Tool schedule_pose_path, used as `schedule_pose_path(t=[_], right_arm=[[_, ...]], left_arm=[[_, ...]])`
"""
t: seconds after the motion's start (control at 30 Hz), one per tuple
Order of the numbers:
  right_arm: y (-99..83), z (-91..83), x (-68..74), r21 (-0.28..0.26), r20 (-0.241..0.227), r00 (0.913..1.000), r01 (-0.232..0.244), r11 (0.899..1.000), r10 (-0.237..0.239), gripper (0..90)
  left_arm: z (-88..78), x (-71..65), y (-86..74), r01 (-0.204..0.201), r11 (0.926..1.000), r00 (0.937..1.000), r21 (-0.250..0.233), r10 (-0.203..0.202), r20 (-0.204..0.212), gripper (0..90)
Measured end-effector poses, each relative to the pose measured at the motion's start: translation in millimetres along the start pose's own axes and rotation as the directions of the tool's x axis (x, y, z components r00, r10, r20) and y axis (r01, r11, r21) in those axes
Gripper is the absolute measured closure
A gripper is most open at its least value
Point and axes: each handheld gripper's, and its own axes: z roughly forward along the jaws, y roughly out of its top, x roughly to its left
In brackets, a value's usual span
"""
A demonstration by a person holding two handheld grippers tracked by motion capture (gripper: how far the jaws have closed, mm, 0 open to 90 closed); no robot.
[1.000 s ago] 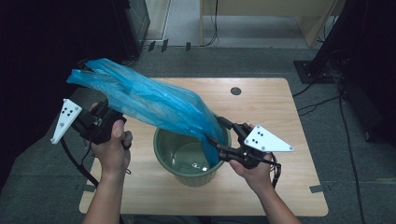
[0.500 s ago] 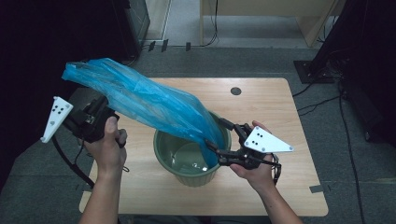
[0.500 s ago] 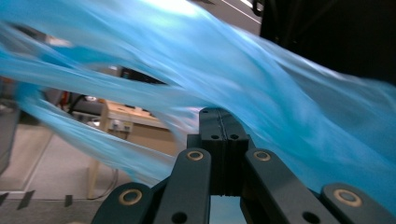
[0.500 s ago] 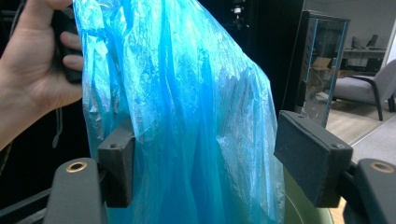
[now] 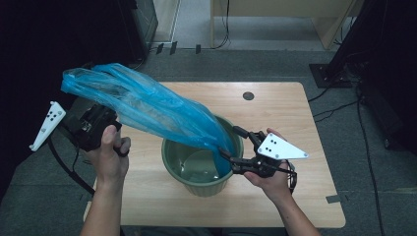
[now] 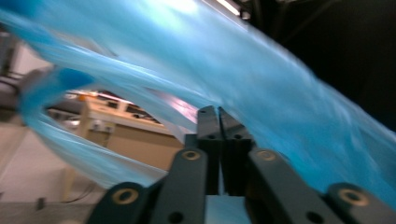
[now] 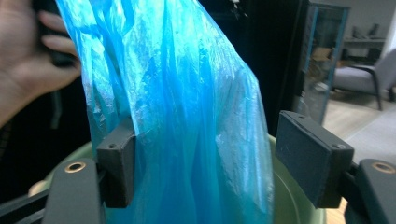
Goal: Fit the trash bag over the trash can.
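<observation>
A long blue plastic bag stretches from upper left down into a green bucket on the wooden table. My left gripper holds the bag's upper end. In the left gripper view its jaws stand almost together on the blue film, having just eased open a little. My right gripper sits at the bucket's right rim. Its jaws widened a moment ago and now stand open around the bag, with the left pad touching it.
The bucket stands at the table's front middle. A round cable hole lies at the back of the table. Dark cabinets, cables and a wooden desk stand on the floor beyond.
The left hand shifted slightly left with the bag's top end. The right gripper's jaws spread wider around the bag's lower part and the hand stayed put.
</observation>
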Motion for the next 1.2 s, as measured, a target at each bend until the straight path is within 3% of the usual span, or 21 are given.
schedule_pose_path(t=[0.1,0.2,0.23,0.3,0.37,0.47,0.5,0.7,0.73,0.77,0.83,0.97,1.2], right_arm=[[-2.3,2.9,-0.2,0.036,0.033,0.9994,0.007,0.999,-0.008,28.3],[-5.3,4.9,-2.0,0.061,0.073,0.9973,-0.01,0.998,0.006,28.9],[-6.2,5.2,-4.5,0.066,0.097,0.995,-0.032,0.997,0.025,29.8],[-6.4,5.6,-5.5,0.067,0.107,0.9937,-0.039,0.997,0.032,29.9],[-6.9,6.4,-7.8,0.073,0.13,0.9903,-0.059,0.996,0.049,30.9],[-7.6,7.4,-7.4,0.074,0.133,0.9899,-0.059,0.996,0.049,31.3],[-8.4,8.2,-6.0,0.078,0.122,0.9917,-0.051,0.996,0.041,31.3],[-8.7,7.9,-2.3,0.07,0.092,0.9956,-0.021,0.997,0.015,31.8],[-8.1,7.9,-0.3,0.069,0.084,0.9964,-0.007,0.998,0.001,32.2],[-7.6,7.5,0.2,0.065,0.08,0.9968,-0.004,0.998,-0.001,32.5],[-5.4,5.6,2.4,0.049,0.071,0.9974,-0.001,0.999,-0.002,33.4],[3.9,0.6,5.9,0.001,0.06,0.9981,0.014,1.0,-0.014,35.8],[21.4,-5.4,9.3,-0.07,0.036,0.9991,0.027,0.997,-0.024,38.7]], left_arm=[[1.3,-1.5,-0.7,0.035,0.9994,0.998,-0.005,-0.035,0.052,70.6],[2.5,-5.4,-3.0,0.043,0.999,0.9927,0.012,-0.044,0.112,58.6],[3.3,-7.2,-4.4,0.041,0.9989,0.9909,0.023,-0.044,0.127,49.7],[4.4,-10.7,-7.6,0.028,0.9988,0.9886,0.041,-0.033,0.147,46.7],[6.5,-15.0,-11.1,0.024,0.9983,0.9854,0.053,-0.032,0.167,36.0],[8.4,-18.7,-12.7,0.011,0.9979,0.9828,0.064,-0.023,0.183,31.3],[11.4,-23.0,-14.1,-0.011,0.9966,0.9798,0.082,-0.006,0.2,30.6],[17.1,-38.4,-18.9,-0.084,0.9912,0.9718,0.102,0.059,0.228,36.5],[18.9,-46.3,-21.2,-0.126,0.9861,0.9698,0.108,0.1,0.223,47.8],[19.3,-49.1,-22.6,-0.141,0.9844,0.9655,0.106,0.113,0.235,52.2],[20.1,-53.3,-24.7,-0.15,0.9833,0.9589,0.104,0.119,0.258,62.7],[22.9,-57.6,-27.5,-0.153,0.982,0.9547,0.11,0.118,0.273,74.6],[26.9,-62.2,-30.8,-0.168,0.9788,0.9475,0.117,0.128,0.293,79.2]])
